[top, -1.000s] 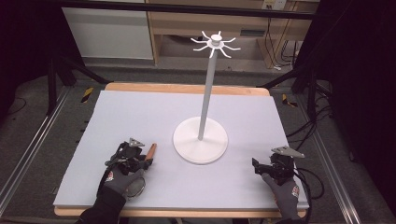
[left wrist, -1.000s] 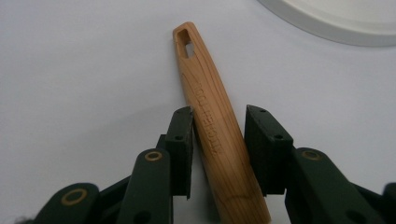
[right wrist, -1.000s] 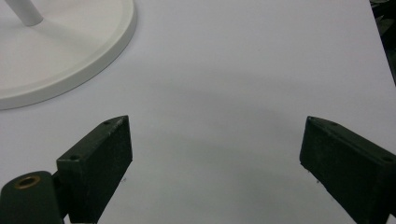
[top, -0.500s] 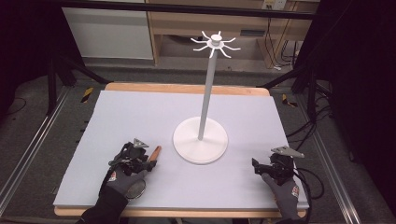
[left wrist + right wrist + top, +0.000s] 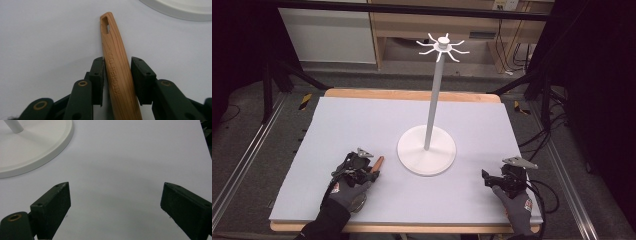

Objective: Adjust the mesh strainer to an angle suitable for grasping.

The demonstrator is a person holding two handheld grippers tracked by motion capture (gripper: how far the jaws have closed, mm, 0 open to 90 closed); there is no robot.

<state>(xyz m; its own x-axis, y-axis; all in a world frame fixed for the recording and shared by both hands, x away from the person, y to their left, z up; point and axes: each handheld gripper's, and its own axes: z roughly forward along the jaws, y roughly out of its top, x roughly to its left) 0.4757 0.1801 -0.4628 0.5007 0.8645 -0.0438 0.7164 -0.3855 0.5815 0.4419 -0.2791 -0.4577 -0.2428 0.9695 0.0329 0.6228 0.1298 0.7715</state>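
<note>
Movement since a second ago is all on my left side: the left gripper (image 5: 371,169) has slid forward and inward toward the stand's round base (image 5: 427,150), and more of the wooden handle (image 5: 377,162) pokes out ahead of it than before. My right gripper (image 5: 490,176) has stayed where it was, near the front right corner of the tabletop (image 5: 362,120).

From the left gripper view, the left gripper (image 5: 117,75) has its jaws closed in around the wooden handle (image 5: 116,67), which runs straight out between them and past their tips. One pad (image 5: 98,75) touches the wood; whether the other presses it I cannot tell for sure, though it sits right against it. The handle carries engraved lettering and a slotted hanging hole near its far end. Just beyond that end and off to the right lies the rim of the base (image 5: 180,10).

The right gripper (image 5: 115,202) has its jaws spread wide apart over bare tabletop (image 5: 140,150), nothing between them. Ahead of it and to its left sits the base (image 5: 37,147) with the foot of the white pole (image 5: 13,125) rising from it.

In the high view the pole (image 5: 434,95) stands upright, topped by a ring of hooks (image 5: 443,46) with nothing hanging on them.
</note>
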